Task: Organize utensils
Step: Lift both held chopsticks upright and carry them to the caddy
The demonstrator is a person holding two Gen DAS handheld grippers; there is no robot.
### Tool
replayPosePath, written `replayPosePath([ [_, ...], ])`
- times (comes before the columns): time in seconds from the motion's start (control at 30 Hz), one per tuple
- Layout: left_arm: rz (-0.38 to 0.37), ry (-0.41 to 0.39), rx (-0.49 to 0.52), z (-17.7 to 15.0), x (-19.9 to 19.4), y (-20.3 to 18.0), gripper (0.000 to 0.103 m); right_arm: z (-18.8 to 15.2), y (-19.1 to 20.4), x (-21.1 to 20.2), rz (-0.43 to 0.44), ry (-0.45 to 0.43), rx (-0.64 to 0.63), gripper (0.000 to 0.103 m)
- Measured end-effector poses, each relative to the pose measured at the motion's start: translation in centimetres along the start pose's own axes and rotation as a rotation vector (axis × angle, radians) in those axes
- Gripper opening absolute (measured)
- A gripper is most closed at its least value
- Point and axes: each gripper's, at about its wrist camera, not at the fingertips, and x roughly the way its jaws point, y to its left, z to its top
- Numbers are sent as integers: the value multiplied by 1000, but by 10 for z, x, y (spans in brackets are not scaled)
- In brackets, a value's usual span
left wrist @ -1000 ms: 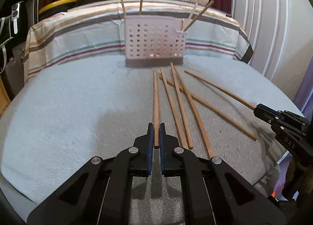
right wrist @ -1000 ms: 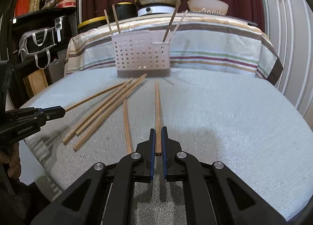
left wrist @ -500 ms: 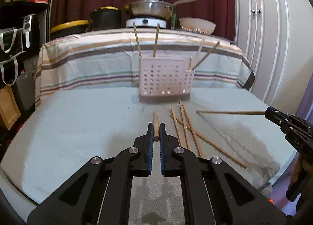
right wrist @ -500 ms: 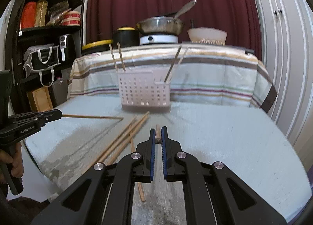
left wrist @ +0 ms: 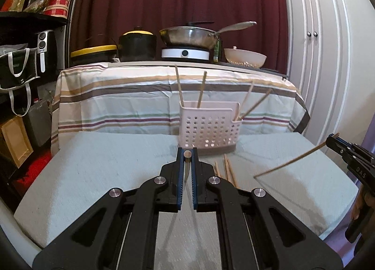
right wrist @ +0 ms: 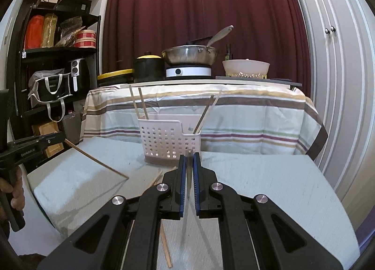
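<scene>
Two chopsticks are up in the air right now, one per claw. The left claw (left wrist: 187, 159) is clamped narrow on a chopstick (left wrist: 187, 154) by its top end, seen nearly end-on at frame centre with the rest hanging down behind the pads; the right claw (right wrist: 189, 164) is pinched the same way on its own chopstick (right wrist: 189, 176). The white perforated basket (left wrist: 208, 133) is sat just above centre, with two sticks already parked at its left end and two in the small side pocket on the right. A few loose chopsticks (left wrist: 226, 169) are left on the grey bench (left wrist: 93, 164), lower centre. Biggest risk, probably: each stick is gripped at one tip only, so it could be swung or pivoted in the pads and end up knocked against the basket rim instead of dropped in. The light basket could also get tipped or shoved if it's clipped, and the two dangling sticks could be clashed together if both are brought in at once.
</scene>
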Motion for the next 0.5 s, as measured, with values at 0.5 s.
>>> replayPosePath([
  [0.5, 5, -28, 0, 44, 43, 17, 6, 37, -7, 48, 15, -25, -14, 7],
])
